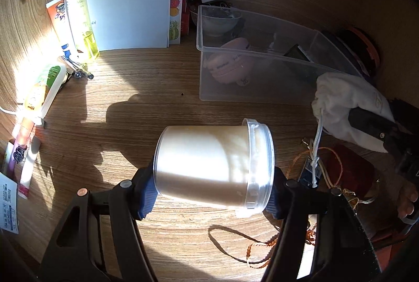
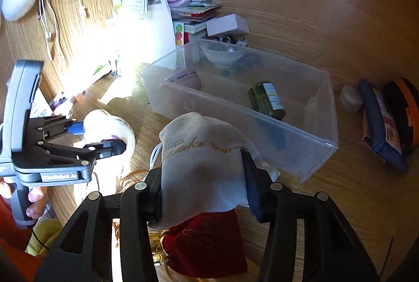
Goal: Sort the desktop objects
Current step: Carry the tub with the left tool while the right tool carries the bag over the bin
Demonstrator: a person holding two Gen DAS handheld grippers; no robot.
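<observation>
Desk [image 1: 157,88]: wood-grain laminate, smooth, slight sheen. Bin [image 2: 309,151]: clear plastic, frosted. Jar [image 1: 209,167]: translucent plastic, glossy. Pouch [image 2: 204,164]: soft white cloth, matt. Red pouch [image 2: 209,245]: velvety cloth. Sheets [image 1: 131,15]: matt paper.

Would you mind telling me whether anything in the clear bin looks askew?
Yes: the dark green bottle lies on its side in the clear bin rather than standing upright. Nothing looks spilled.

Right gripper [image 2: 203,182] clamps a white pouch [image 2: 201,164] above a red pouch [image 2: 209,245]. Beyond it, a clear bin [image 2: 309,148] holds a dark bottle [image 2: 267,100]. At left, the left gripper [image 2: 104,138] grips a white jar [image 2: 104,125].
</observation>
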